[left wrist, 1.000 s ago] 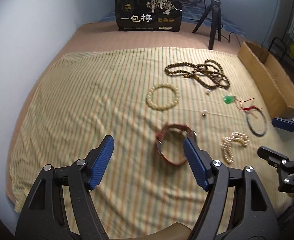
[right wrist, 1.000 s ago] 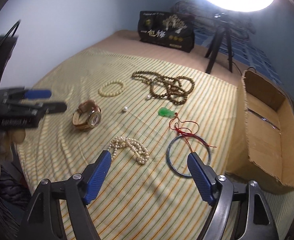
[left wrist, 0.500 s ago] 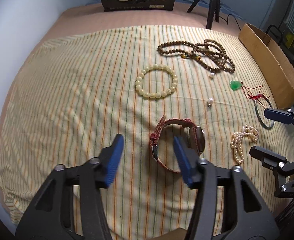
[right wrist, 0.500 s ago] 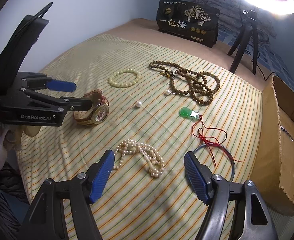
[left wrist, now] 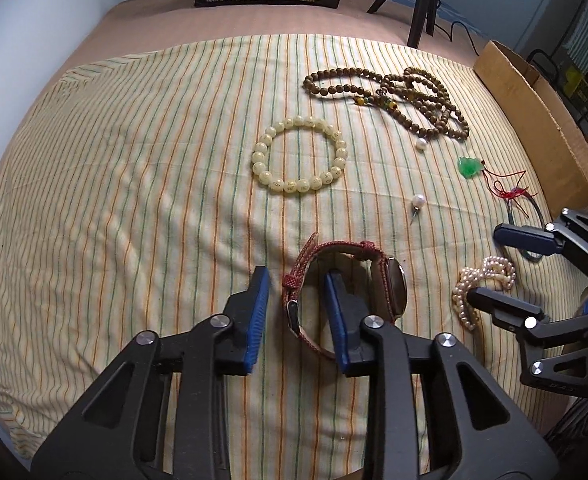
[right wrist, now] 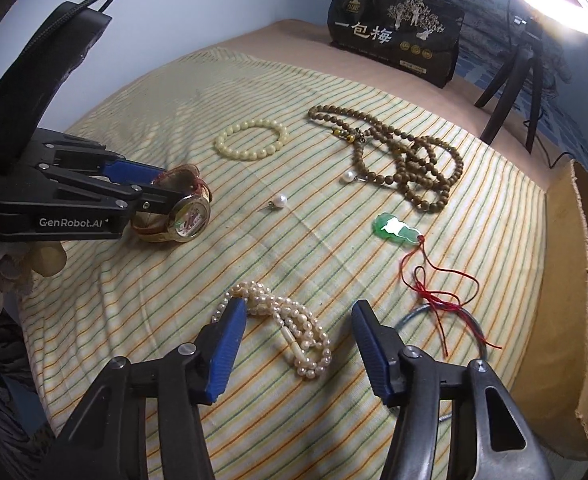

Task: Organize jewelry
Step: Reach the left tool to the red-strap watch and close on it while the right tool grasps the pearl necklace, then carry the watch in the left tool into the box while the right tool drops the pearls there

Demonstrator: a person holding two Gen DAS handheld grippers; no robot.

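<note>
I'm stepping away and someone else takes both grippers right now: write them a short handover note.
Left gripper: jaws have just been closing around the strap of the red-strapped watch; a gap shows on both sides, so no grip yet.
Right gripper: jaws have just been closing over the pearl strand, not pressing it.
On the striped cloth: cream bead bracelet, brown bead necklace, two loose pearls, green pendant on red cord, thin bangle. Cardboard box at the right edge.
Done: nothing visibly put away.
Left: every piece.
</note>
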